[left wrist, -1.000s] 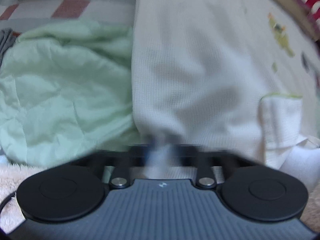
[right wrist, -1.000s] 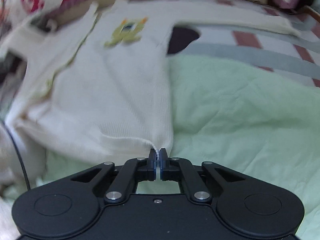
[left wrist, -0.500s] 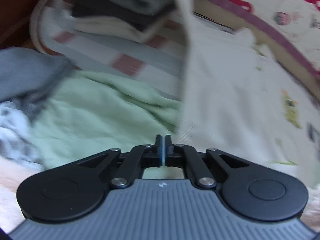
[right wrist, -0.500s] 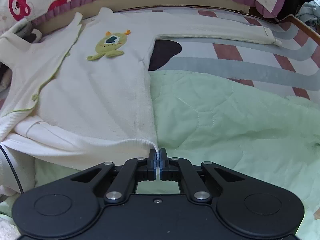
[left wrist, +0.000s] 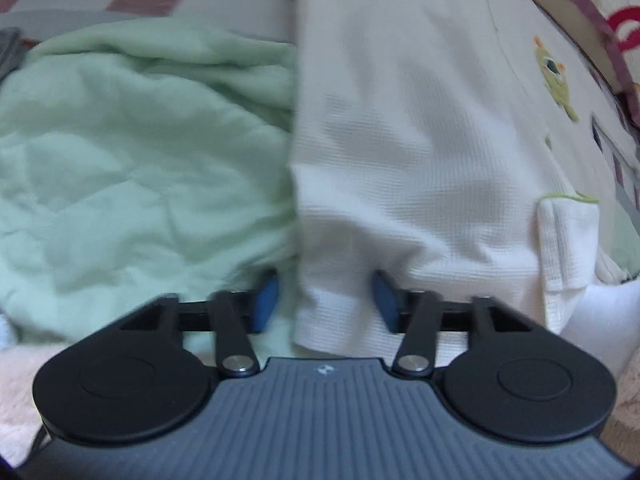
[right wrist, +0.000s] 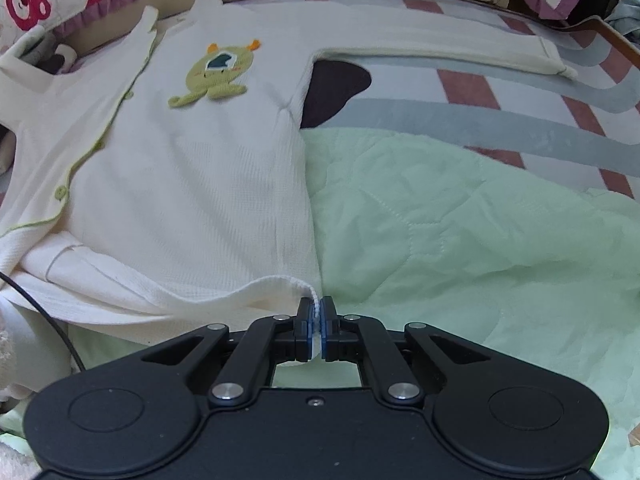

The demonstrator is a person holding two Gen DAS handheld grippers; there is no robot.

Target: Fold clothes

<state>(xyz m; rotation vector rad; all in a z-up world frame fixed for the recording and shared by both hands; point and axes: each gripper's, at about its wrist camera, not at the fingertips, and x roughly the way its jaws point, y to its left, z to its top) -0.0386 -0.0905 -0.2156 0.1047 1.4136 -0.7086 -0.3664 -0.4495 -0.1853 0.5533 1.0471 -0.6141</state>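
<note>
A cream waffle-knit baby garment [right wrist: 192,184] with a green monster patch [right wrist: 216,76] lies spread on a pale green quilt [right wrist: 460,232]. One long sleeve [right wrist: 440,48] stretches to the right across the striped mat. My right gripper [right wrist: 317,326] is shut on the garment's lower right hem corner. In the left wrist view the same garment [left wrist: 420,140] lies flat, and its lower left hem edge sits between the jaws of my left gripper [left wrist: 326,300], which are opening; the blue pads [left wrist: 267,300] stand clear of the cloth.
A bumper with red bear prints [right wrist: 28,0] and purple trim runs along the far side. A striped mat [right wrist: 520,104] lies under the quilt. A black cable [right wrist: 44,312] trails at the lower left. Fluffy pinkish fabric [left wrist: 16,392] sits beside the left gripper.
The left gripper, shut half a second ago, has opened and come down over the garment's hem. The right gripper keeps its grip on the hem corner, and the garment now lies flat.
</note>
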